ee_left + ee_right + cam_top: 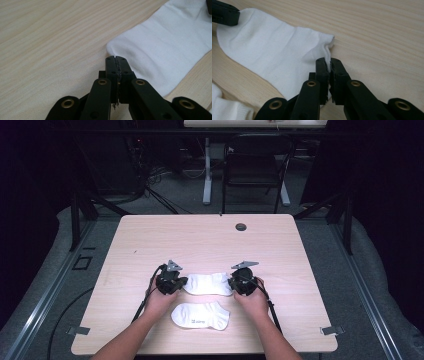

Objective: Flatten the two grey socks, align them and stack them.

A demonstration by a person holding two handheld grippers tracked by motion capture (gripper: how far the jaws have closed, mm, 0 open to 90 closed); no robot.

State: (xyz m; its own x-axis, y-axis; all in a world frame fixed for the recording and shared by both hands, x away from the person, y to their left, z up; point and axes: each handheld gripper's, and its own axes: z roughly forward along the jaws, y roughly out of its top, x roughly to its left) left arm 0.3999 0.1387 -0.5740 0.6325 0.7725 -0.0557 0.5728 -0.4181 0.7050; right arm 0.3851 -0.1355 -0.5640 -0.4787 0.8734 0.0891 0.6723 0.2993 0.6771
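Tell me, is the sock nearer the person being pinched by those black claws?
No, the nearer sock lies untouched; both grippers clamp the farther sock.

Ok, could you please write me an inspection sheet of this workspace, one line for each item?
Surface: light wood table, with a small round dark cap near its far edge.
Job's things: far white sock lying flat between the grippers; near white sock lying flat, apart from both grippers.
Clutter: nothing seen.
Grippers: left gripper shut on one end of the far white sock; right gripper shut on its other end.
Cables: one black cable trails from the left gripper, another black cable from the right; loose wires on the floor behind.
Surroundings: dark room, black chair, white table leg.
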